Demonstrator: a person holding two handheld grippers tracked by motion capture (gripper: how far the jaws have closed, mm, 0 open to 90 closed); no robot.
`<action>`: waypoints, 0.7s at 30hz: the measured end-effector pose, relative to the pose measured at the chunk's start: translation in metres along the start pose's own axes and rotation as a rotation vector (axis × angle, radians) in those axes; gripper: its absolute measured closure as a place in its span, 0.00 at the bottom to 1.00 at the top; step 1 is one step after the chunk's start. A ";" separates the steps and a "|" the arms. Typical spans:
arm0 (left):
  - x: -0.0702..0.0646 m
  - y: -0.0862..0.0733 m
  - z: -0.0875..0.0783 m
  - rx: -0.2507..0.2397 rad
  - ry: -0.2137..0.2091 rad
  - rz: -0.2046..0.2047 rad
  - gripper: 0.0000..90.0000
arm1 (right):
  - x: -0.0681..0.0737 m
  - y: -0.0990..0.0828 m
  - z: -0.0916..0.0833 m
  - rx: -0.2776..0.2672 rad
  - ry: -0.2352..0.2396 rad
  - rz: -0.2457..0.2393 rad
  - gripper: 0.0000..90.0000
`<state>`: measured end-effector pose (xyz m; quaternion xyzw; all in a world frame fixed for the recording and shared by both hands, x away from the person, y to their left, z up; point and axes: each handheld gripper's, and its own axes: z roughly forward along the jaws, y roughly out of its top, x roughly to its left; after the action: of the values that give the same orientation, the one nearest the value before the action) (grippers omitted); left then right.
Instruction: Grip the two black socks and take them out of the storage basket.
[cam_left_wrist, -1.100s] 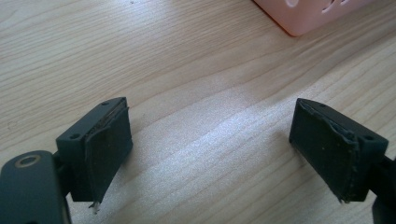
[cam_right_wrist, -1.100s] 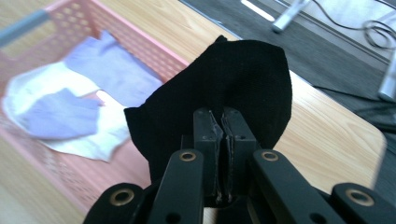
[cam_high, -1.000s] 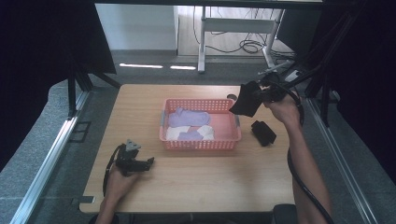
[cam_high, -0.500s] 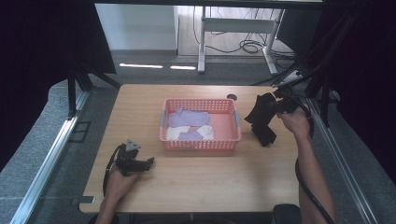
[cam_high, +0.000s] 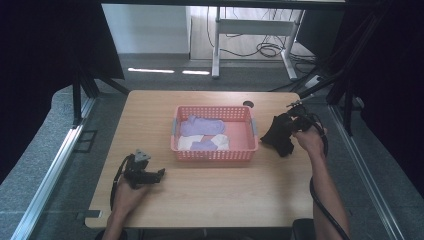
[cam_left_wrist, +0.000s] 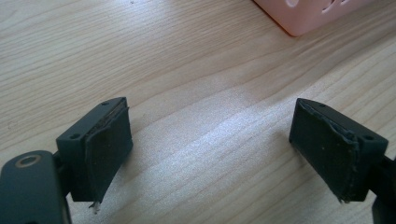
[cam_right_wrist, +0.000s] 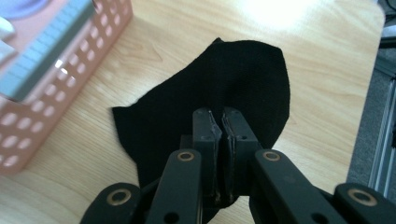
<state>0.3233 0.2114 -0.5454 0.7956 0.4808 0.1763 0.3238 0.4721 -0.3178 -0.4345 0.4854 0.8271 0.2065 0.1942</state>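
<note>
Wooden table (cam_high: 210, 190) now: right gripper (cam_high: 295, 122), clamped on the black sock (cam_high: 279, 134), has dropped beside the pink basket (cam_high: 215, 154), maybe abandoning delivery; left gripper (cam_high: 150, 175) rests, jaws apart.

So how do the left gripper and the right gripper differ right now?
The left gripper has its jaws wide apart over bare table, holding nothing; the right gripper is clamped shut on a black cloth. The left sits at the table's near edge, the right beside the pink basket. Both have black jaws.
</note>
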 end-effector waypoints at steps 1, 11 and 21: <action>0.000 0.000 0.000 0.000 0.000 0.000 0.14 | 0.001 -0.001 0.003 0.005 0.000 0.000 0.94; 0.000 0.000 0.000 -0.002 0.000 0.001 0.14 | 0.002 -0.018 0.037 0.068 -0.008 0.008 0.92; 0.000 0.000 0.000 -0.002 -0.001 0.001 0.14 | 0.001 -0.020 0.035 0.043 0.016 0.025 0.78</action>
<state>0.3234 0.2116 -0.5455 0.7955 0.4801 0.1767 0.3247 0.4753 -0.3200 -0.4745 0.4981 0.8267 0.1948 0.1746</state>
